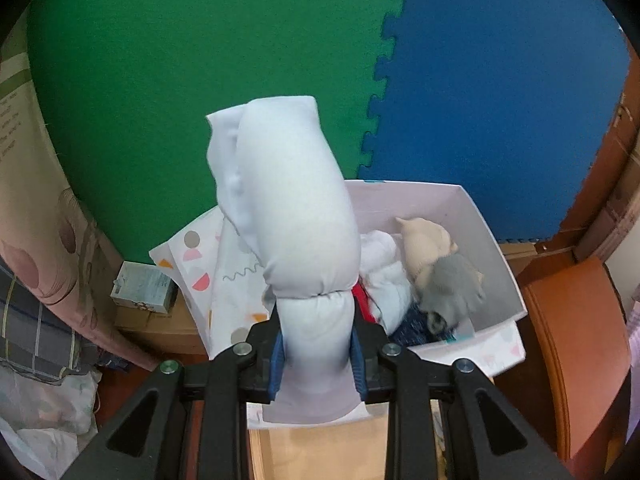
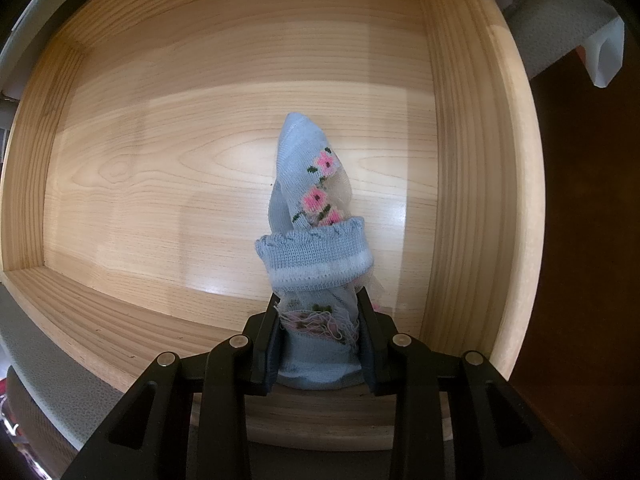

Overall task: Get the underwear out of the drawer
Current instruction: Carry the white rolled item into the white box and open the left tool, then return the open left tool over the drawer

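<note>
The wooden drawer (image 2: 240,120) fills the right wrist view, and its floor is bare except for the one piece held over it. The white storage box (image 1: 492,248) is the landmark in the left view: it stands on the green and blue foam mat (image 1: 200,80) and already holds several rolled pieces.

I judge the step to be carrying out. The left gripper (image 1: 318,354) is clenched on a pale rolled garment (image 1: 296,200), held above the box. Next it must lower the garment into the box and release it.

The right gripper (image 2: 320,344) grasps a light blue flowered sock (image 2: 312,216) above the drawer floor. It must lift clear of the drawer wall.

A small carton (image 1: 144,288) lies left of the box and blocks nothing.
</note>
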